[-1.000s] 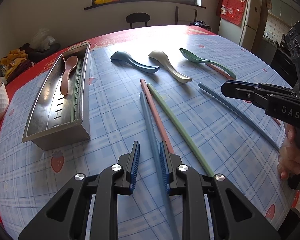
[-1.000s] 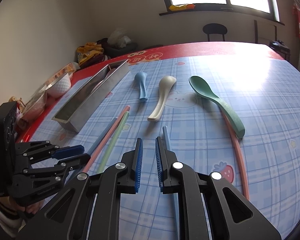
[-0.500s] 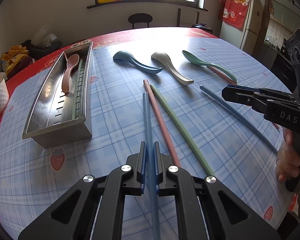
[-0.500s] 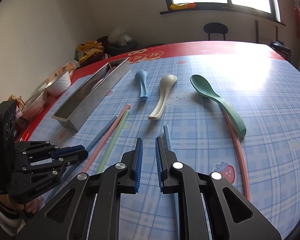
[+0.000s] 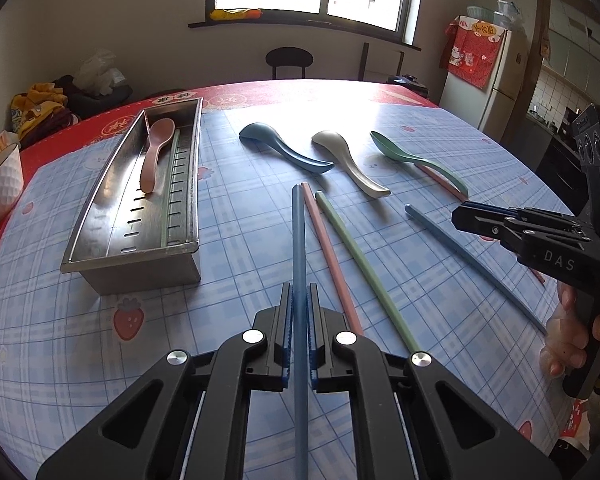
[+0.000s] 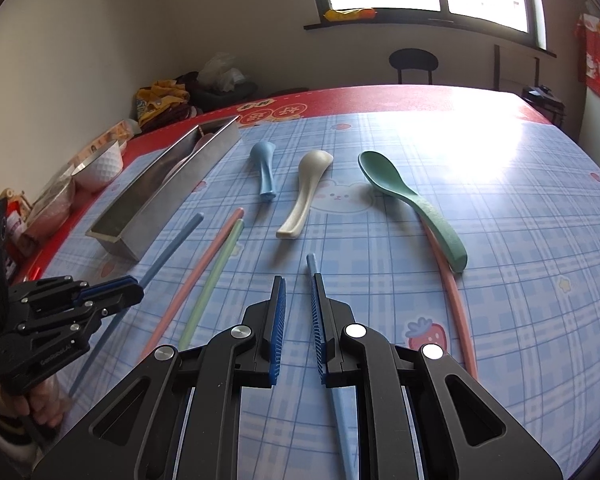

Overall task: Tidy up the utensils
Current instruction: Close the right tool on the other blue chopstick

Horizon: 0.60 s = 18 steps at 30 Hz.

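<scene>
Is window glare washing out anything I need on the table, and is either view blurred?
Right wrist view: glare blanks the tablecloth beyond the green spoon, which stays readable. Left wrist view: a milder bright patch behind the spoons; blue chopstick in the left gripper is sharp. Both views: windows overexposed, fisheye bends edges, no motion blur.

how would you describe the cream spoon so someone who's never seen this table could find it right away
Start at the long metal tray on the blue checked tablecloth, then look to its right, where three spoons lie in a row. The cream spoon is the middle one, between the dark blue spoon and the green spoon. It alone is pale off-white.
</scene>
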Available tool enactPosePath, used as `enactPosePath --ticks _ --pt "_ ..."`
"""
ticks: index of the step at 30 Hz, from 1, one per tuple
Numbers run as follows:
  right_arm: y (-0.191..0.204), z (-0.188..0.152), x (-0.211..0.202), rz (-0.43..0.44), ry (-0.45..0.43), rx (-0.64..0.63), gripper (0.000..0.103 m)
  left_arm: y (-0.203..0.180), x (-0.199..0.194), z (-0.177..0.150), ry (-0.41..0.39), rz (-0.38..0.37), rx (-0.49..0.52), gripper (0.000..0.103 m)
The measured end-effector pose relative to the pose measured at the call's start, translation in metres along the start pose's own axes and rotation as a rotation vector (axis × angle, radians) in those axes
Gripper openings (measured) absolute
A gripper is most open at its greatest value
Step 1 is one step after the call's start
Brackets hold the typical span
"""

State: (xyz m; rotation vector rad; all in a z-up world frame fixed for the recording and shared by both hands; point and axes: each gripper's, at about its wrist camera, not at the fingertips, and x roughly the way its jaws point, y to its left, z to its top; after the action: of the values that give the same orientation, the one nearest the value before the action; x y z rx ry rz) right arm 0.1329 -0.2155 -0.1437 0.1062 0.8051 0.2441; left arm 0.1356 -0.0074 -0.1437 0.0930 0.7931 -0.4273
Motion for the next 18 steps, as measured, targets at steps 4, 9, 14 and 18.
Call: enactPosePath --ticks 4,9,14,18 --pt "-0.002 -0.009 0.000 -0.045 0.051 -0.041 0.014 0.002 -0.002 0.000 -0.008 -0.010 -0.008 0.006" --pt "-0.004 -0.012 -0.010 -0.038 0.055 -0.041 0.014 0.003 -0.005 -0.001 -0.019 -0.019 -0.019 0.006" --pt "-0.012 -0.003 -0.028 -0.022 0.035 -0.025 0.014 0.005 -0.007 -0.001 -0.029 -0.027 -0.027 0.006" --pt "-0.014 -0.011 -0.030 -0.026 0.111 -0.077 0.014 0.004 -0.008 -0.001 -0.035 -0.031 -0.025 0.007"
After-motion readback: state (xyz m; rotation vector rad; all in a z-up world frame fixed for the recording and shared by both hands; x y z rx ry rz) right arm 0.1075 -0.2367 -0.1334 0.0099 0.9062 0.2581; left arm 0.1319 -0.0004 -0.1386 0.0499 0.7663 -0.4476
